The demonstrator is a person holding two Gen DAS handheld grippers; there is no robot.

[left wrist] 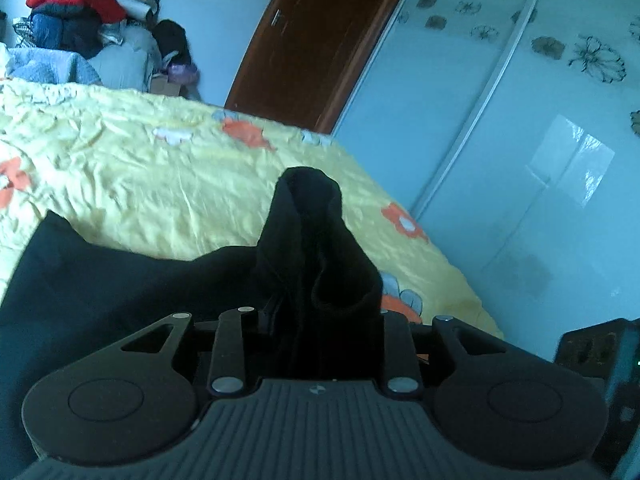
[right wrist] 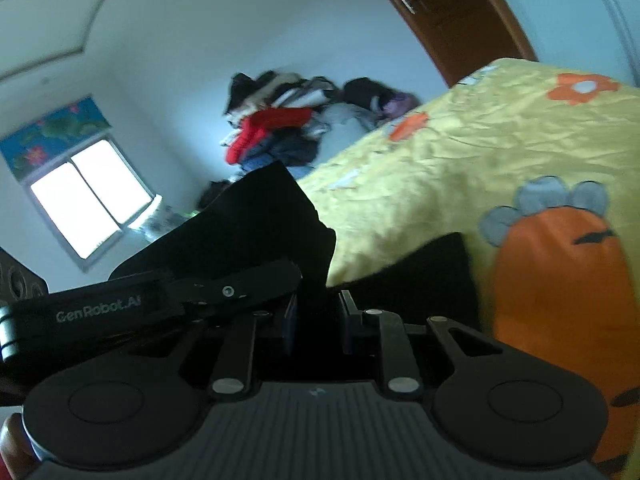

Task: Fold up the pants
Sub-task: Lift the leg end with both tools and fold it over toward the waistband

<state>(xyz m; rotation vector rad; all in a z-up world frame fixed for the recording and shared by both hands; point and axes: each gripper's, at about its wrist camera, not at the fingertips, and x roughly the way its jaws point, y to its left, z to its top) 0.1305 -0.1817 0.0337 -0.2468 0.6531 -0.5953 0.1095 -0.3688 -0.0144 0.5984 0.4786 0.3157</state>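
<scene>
On my left wrist view the left tongs (left wrist: 320, 320) have a thick bunch of the black pants (left wrist: 316, 256) standing up between their fingers, the cloth rising in a folded hump ahead of the camera; the pads are buried in the fabric, so I read this as a grip on the pants, though I cannot see the pad faces themselves. More of the same black cloth spreads to the left of that view, lying on the yellow bedspread (left wrist: 160, 184) with its orange and white flowers. On my right wrist view the right tongs (right wrist: 318, 316) stand narrow, with a fold of the pants (right wrist: 264, 216) pinched between the fingers and rising up and to the left, while another dark flap lies on the bed just to the right. The other handset, marked GenRobot.AI (right wrist: 100, 312), crosses the left side of that view, close beside my right tongs. Beyond the bed I see a heap of clothes (left wrist: 76, 12) with a red garment on top, a brown door (left wrist: 320, 40), a pale wardrobe front (left wrist: 520, 140) with flower decals and a bright window (right wrist: 88, 204).
</scene>
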